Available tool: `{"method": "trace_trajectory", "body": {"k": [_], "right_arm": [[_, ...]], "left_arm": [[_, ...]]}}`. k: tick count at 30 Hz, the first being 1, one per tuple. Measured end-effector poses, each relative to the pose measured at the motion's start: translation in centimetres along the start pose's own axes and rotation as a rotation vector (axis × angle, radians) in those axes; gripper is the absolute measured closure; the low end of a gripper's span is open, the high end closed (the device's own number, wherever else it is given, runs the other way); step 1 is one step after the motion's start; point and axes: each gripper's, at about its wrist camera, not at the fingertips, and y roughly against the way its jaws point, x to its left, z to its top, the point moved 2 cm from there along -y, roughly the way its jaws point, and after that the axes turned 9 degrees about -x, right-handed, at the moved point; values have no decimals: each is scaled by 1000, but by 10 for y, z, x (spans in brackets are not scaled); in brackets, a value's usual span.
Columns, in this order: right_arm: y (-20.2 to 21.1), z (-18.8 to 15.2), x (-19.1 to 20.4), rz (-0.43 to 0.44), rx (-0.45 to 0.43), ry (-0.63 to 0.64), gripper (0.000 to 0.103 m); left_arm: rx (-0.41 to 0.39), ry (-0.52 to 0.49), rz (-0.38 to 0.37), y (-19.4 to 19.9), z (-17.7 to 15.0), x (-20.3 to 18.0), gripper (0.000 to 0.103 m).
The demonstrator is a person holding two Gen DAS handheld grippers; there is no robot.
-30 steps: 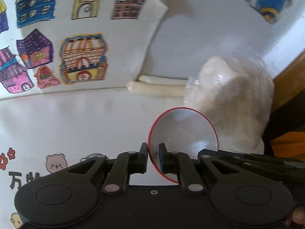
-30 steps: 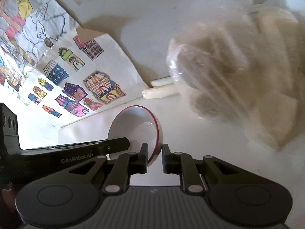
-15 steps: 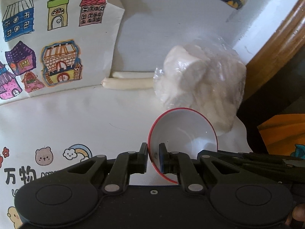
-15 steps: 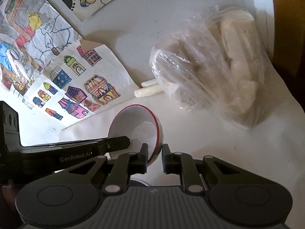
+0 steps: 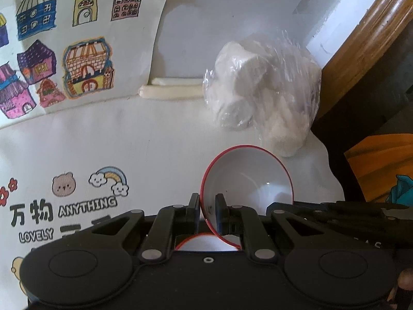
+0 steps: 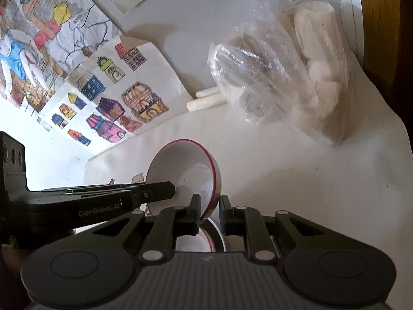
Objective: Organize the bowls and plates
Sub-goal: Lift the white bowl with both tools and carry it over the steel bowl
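I have the bowl (image 5: 247,178) pinched from both sides. It is white with a red rim, tipped up on edge above the table (image 5: 155,142), its hollow facing the left camera. My left gripper (image 5: 207,213) is clamped on one side of the rim, one finger inside the bowl and the other outside. My right gripper (image 6: 209,213) bites the opposite side of the rim the same way, and in its view the left gripper's fingers (image 6: 160,191) reach across into the bowl from the left side.

Directly under the bowl, seen through the gap behind each gripper's fingers, sits a second bowl (image 6: 196,240) with the same red rim. I cannot tell whether the two touch.

Beyond the bowl, towards the table's far right corner, lies a clear bag (image 5: 263,95) stuffed with pale lumps. Left of the bag, touching it, two pale sticks (image 5: 170,91) lie side by side. Further left of the bowl a drawing (image 5: 64,59) of coloured houses lies on the table, one corner beside the sticks. On the near left of the bowl the table cover shows a bear (image 5: 64,184), a rainbow (image 5: 109,180) and printed words. To the right of the bowl, past the table's edge, I see a brown wooden rail (image 5: 361,38) and something orange (image 5: 382,165) lower down.
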Motion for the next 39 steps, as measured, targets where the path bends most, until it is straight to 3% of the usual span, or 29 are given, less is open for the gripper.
{"method": "trace_trajectory", "body": {"k": [14,39], "right_arm": [[1,-27,11,15,81,36,86],[-12,-49,17,15,223,34,83]], "left_arm": [[80,6,9,10,-31,6,89],[168,21,53,11,-43,7,84]]}}
